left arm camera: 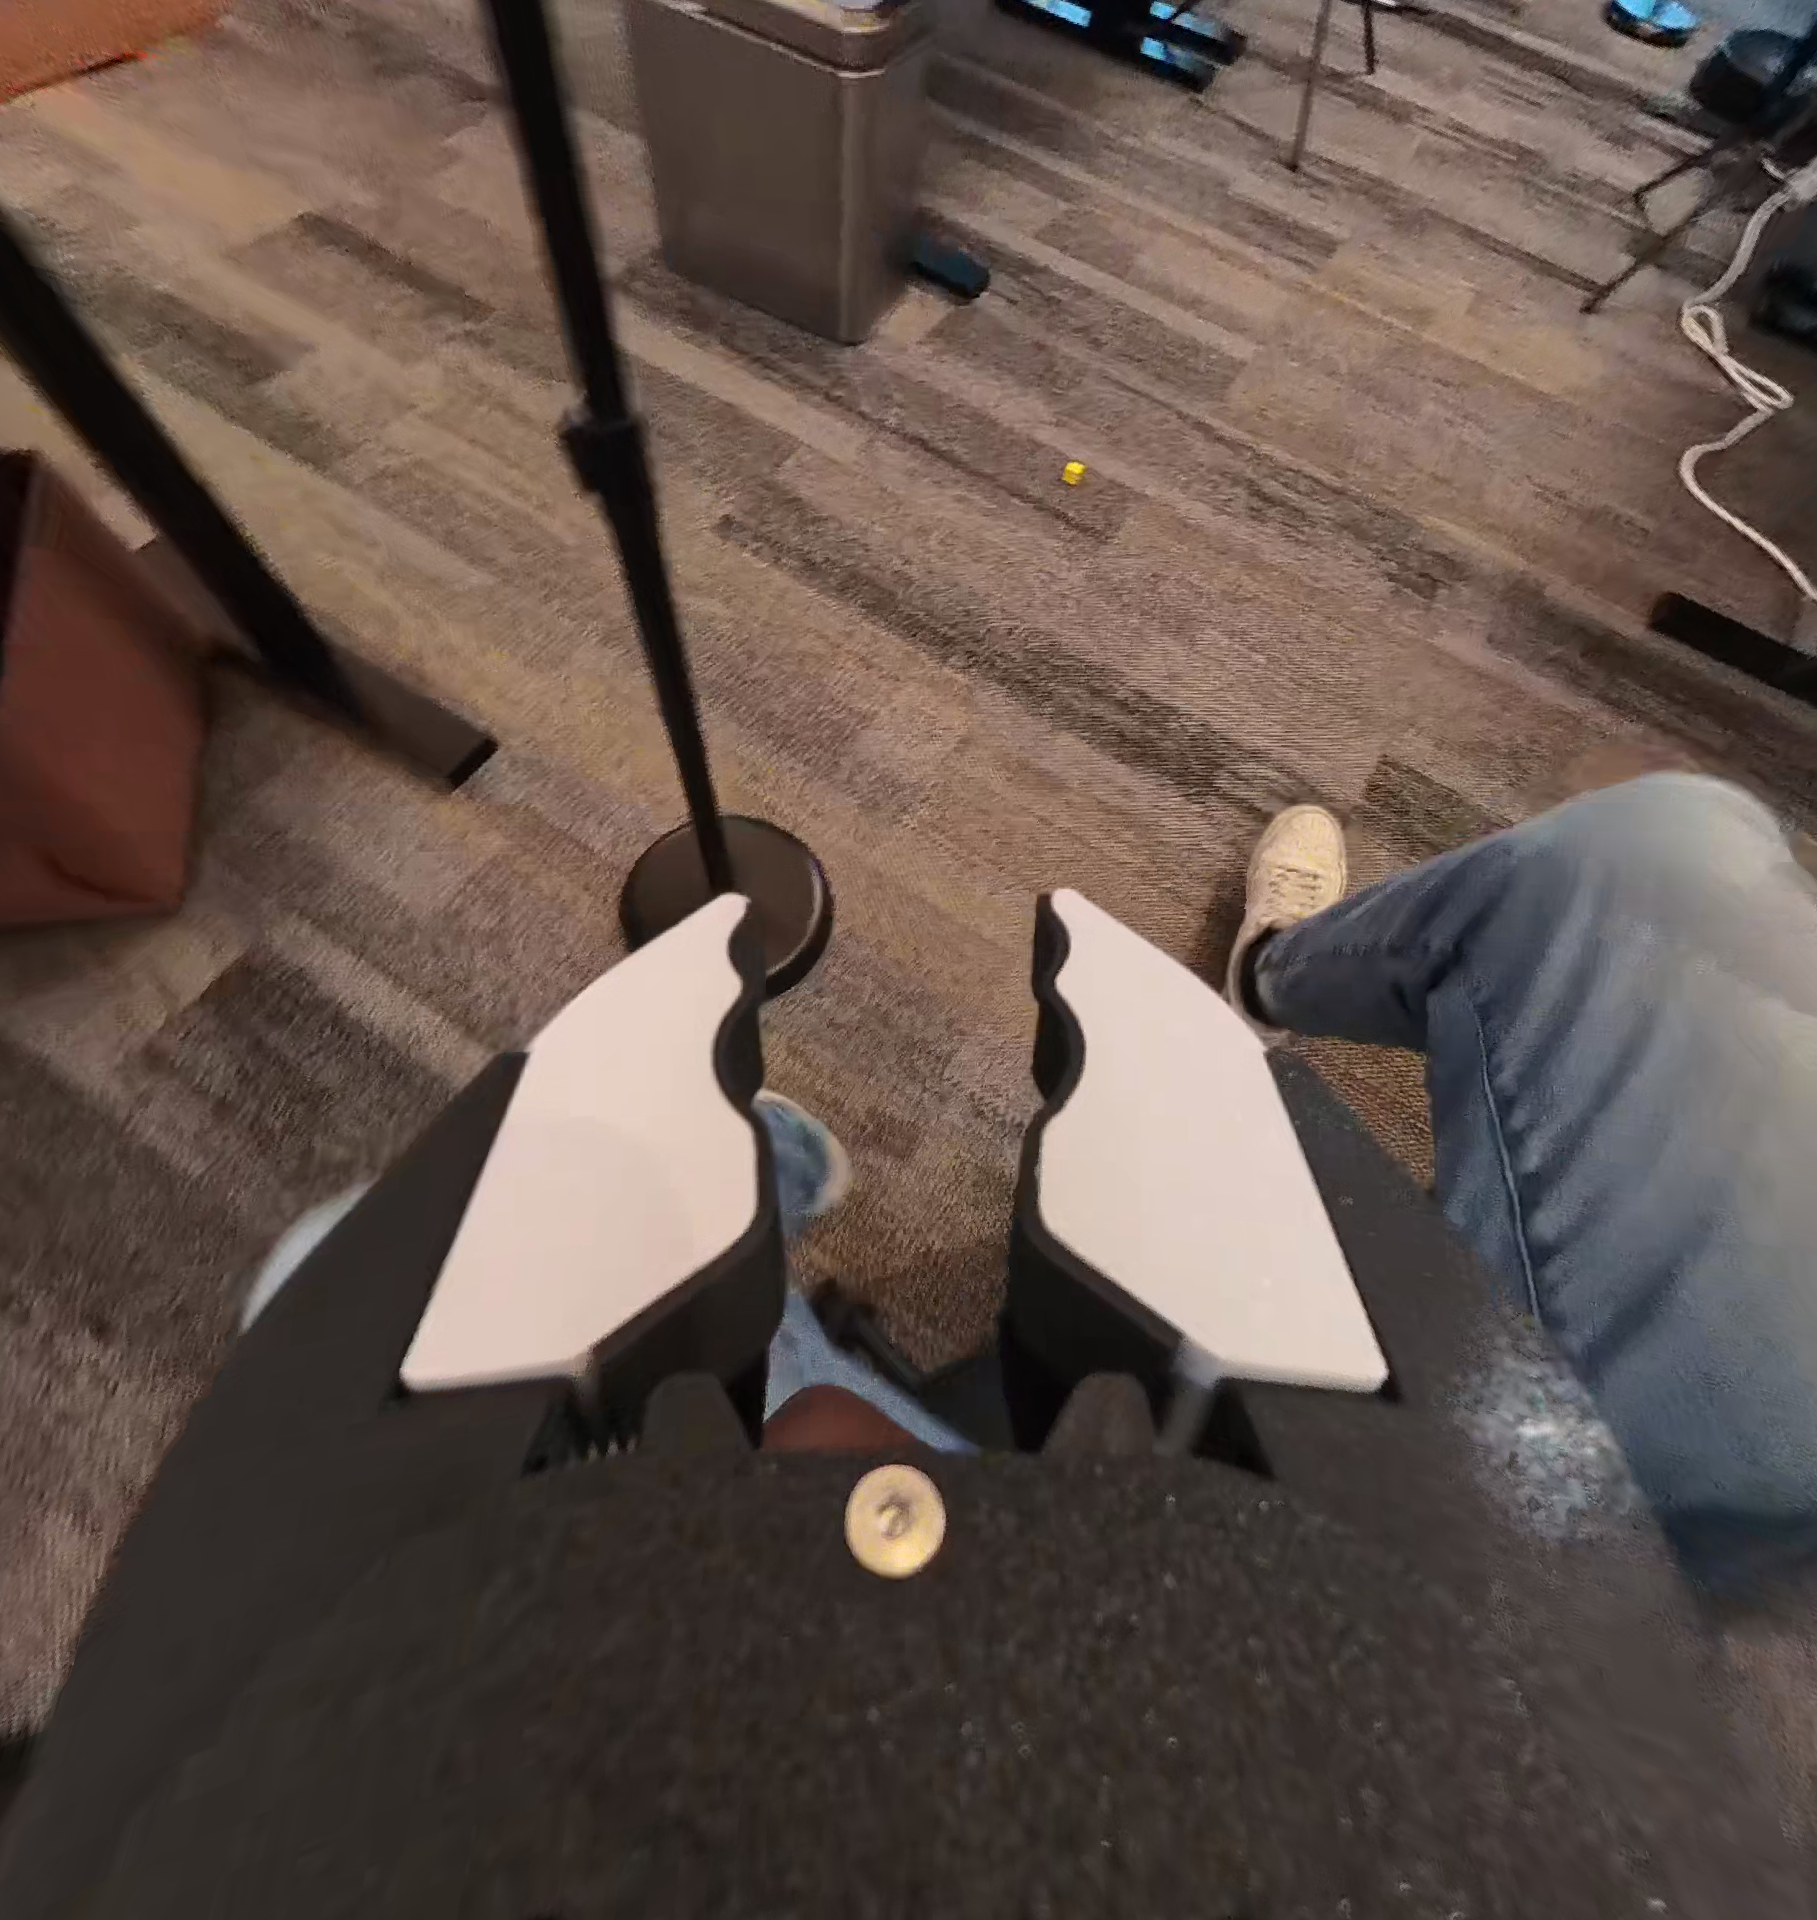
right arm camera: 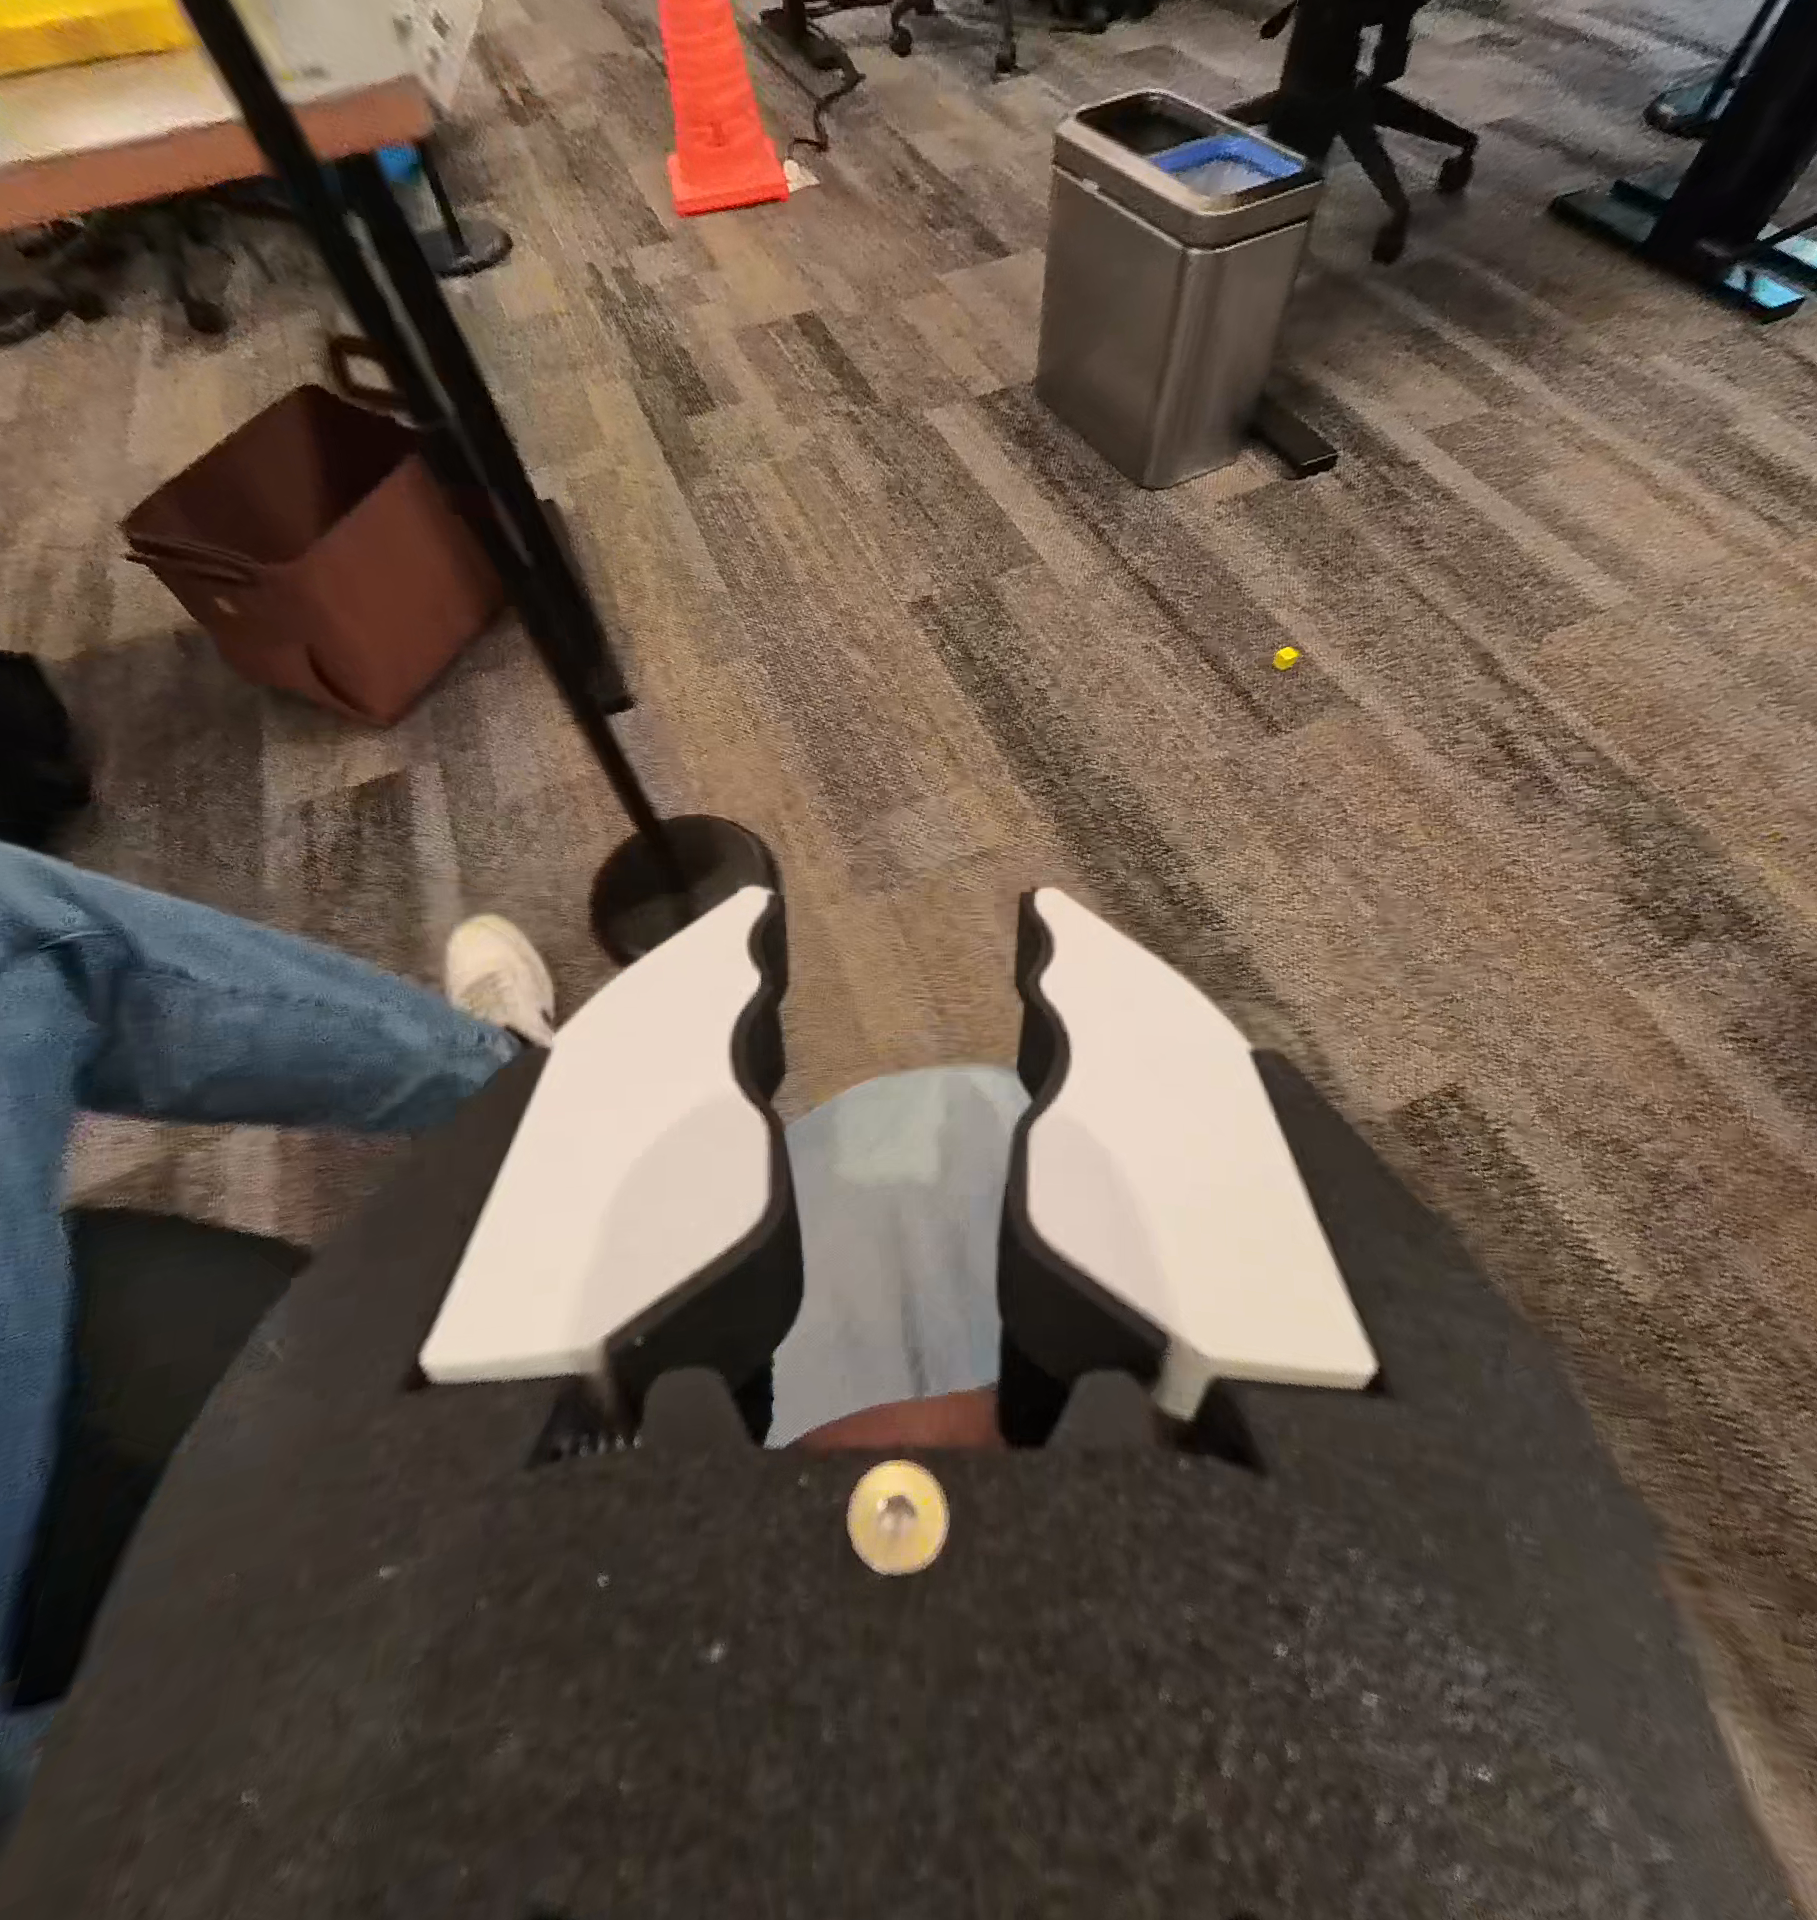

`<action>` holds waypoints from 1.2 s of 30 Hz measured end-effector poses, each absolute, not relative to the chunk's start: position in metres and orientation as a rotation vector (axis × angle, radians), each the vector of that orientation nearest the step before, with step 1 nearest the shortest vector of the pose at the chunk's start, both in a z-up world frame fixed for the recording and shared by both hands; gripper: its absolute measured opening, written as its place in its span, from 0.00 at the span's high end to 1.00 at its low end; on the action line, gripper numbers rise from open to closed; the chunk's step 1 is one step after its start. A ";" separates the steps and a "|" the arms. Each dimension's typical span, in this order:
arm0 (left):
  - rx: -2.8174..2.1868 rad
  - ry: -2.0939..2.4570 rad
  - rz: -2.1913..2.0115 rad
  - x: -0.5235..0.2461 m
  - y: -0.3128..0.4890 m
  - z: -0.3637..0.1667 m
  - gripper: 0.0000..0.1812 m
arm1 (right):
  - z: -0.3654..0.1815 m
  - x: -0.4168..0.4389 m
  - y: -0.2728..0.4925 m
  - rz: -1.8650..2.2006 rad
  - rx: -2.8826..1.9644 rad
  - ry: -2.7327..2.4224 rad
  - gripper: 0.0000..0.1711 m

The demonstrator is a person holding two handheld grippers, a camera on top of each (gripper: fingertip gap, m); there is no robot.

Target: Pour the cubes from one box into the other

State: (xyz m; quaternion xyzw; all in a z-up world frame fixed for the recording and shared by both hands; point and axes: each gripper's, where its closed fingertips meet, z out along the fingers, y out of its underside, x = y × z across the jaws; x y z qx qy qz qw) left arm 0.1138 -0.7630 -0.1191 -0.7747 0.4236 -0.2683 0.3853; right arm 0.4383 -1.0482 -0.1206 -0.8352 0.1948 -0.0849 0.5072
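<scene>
Grey carpet [right arm camera: 1299, 935] bears one small yellow cube [right arm camera: 1286, 657], lying alone.

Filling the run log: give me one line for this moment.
left tool: open, empty | right tool: open, empty | both aimed at carpet | yellow cube loose on floor | boxes: not identifiable

**Office floor, set up for recording**

Grey striped carpet tiles [right arm camera: 1039, 623] throughout. Steel two-compartment trash bin [right arm camera: 1174, 312] with a blue liner on one side. Rolling office chairs [right arm camera: 1371, 114] at the back, desk [right arm camera: 156, 156] with a wood edge at left. Orange traffic cone [right arm camera: 722, 114] and black stands on round bases [right arm camera: 675, 883] point to a test or capture area inside a workplace.
</scene>
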 end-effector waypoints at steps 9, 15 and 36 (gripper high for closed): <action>-1.735 1.425 -0.632 0.442 -0.707 -0.139 0.73 | -0.159 0.673 -0.978 -0.301 -2.092 0.457 0.74; -1.770 1.413 -0.650 0.557 -0.671 -0.164 0.73 | -0.196 0.790 -0.923 -0.266 -2.108 0.531 0.74; -2.009 1.201 -0.715 0.663 -0.530 -0.234 0.75 | -0.442 1.040 -0.623 -0.071 -2.674 0.288 0.73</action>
